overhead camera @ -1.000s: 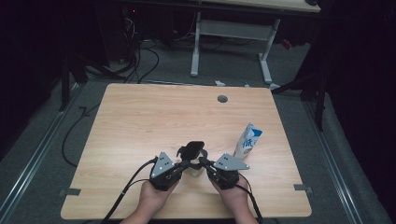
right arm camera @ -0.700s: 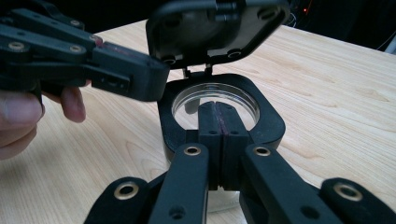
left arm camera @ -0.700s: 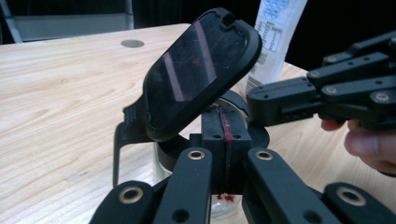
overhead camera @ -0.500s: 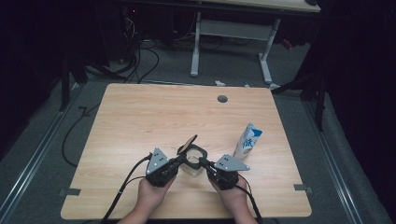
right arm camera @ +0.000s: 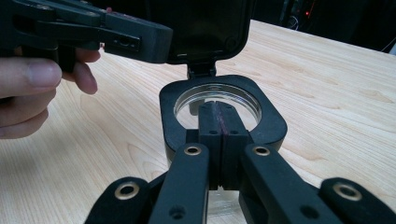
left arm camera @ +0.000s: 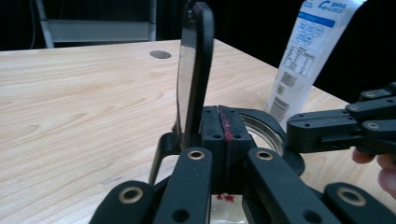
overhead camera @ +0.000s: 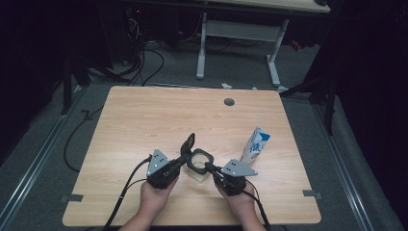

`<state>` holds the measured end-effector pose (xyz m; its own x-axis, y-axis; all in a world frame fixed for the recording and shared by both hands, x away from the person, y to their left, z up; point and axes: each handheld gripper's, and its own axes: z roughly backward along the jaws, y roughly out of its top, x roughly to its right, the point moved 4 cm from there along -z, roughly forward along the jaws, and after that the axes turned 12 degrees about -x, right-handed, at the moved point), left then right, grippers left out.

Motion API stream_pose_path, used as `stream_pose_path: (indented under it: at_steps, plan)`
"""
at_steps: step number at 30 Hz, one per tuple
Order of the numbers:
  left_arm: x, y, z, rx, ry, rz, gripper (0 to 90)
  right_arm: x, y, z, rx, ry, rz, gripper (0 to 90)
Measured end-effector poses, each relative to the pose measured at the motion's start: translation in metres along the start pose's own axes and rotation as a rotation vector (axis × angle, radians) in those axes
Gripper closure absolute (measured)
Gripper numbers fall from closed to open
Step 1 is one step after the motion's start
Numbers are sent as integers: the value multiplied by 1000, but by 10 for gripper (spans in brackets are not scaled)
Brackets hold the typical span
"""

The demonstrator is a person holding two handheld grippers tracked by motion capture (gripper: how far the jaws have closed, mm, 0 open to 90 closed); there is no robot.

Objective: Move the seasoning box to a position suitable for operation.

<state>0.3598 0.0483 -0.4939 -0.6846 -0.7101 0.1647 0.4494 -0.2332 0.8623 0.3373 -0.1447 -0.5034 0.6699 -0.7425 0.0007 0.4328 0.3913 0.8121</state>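
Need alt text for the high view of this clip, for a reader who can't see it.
Near the front edge of a light wooden table, a person's two hand-held grippers meet at a small clear container with a black flip lid standing open. The left gripper is beside the raised lid, the right gripper at the container's black rim. A blue-and-white carton stands to the right.

White pouch [left arm camera: 308,51], blue print and barcode, wording unreadable

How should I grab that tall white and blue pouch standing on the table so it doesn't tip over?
Grip the pouch around its middle, coming level from the side nearest the right hand-held gripper. It stands upright, leaning a little, tall and narrow, so a push near the top would probably topple it. Its flat faces should suit two jaws, and the table beside it looks bare.
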Motion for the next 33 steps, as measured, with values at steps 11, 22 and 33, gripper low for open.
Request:
stream_pose_path:
  at_steps: [11, 22, 33]
  plan:
    - [-5, 0, 0, 1, 10, 18, 900, 0, 0, 0, 3, 2, 5, 900]
    - [0, 12, 0, -3, 12, -16, 900, 1, 0, 0, 6, 5, 6, 900]
    - [-4, 16, -1, -10, 33, -5, 900, 1, -1, -1, 10, 11, 8, 900]
